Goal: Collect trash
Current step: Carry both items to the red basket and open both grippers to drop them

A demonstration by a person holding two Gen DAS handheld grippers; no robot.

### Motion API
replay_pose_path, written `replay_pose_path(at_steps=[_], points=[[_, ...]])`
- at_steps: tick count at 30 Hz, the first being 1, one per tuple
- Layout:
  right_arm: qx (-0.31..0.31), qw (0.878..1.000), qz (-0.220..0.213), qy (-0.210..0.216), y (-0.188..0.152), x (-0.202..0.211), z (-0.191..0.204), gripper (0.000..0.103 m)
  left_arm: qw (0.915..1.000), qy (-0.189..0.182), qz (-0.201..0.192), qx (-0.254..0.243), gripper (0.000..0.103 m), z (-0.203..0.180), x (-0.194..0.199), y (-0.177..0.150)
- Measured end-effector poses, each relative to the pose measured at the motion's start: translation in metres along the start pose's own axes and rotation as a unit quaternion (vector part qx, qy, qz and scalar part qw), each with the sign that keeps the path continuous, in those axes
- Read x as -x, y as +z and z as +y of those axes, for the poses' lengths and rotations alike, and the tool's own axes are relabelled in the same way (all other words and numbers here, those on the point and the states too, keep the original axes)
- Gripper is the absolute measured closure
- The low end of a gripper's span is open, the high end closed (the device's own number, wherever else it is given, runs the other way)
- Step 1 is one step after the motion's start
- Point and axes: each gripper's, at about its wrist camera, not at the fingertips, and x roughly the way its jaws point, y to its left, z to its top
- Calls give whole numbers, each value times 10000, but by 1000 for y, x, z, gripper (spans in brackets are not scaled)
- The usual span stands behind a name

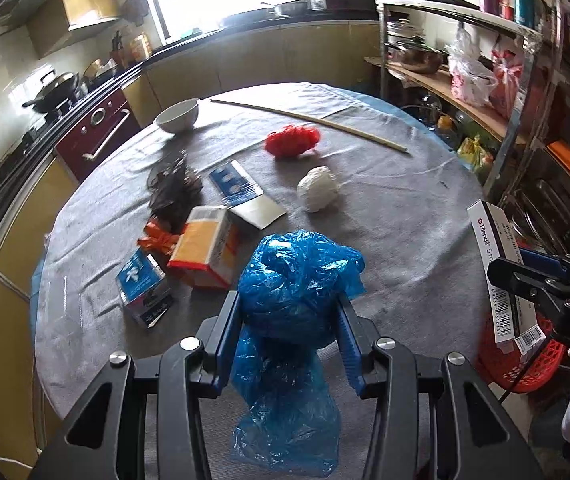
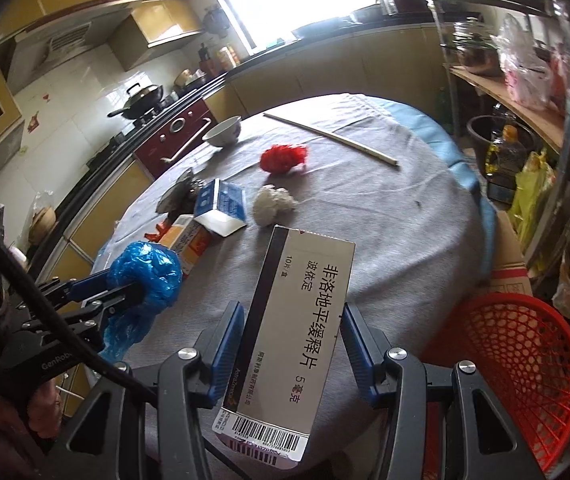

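My left gripper is shut on a crumpled blue plastic bag and holds it above the near edge of the round table; the bag also shows in the right wrist view. My right gripper is shut on a white medicine box with Chinese print, also in the left wrist view, held above the table edge beside a red mesh basket. On the table lie a red crumpled bag, a white paper ball, an orange box, and blue-white cartons.
A white bowl and a long wooden stick lie at the table's far side. A dark crumpled wrapper and an orange wrapper sit at the left. A shelf rack stands right, a stove left.
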Motion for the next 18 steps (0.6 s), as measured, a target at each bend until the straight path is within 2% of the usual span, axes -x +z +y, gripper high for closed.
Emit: replay_pose_path(at_steps=[7,12,18], points=[[-288,9994,-65,-152,-10,18,-33,50,9992,-204,-39,-344,56,-37,3,12],[-672,9970,-75,-367,-23,33,-73,50,9951,-841,100,-509,56,-69,-2,18],[-1347,9880,105,-749,-53,47,-131,50,9788,-1813,540,-791,56,-128,-22,22]])
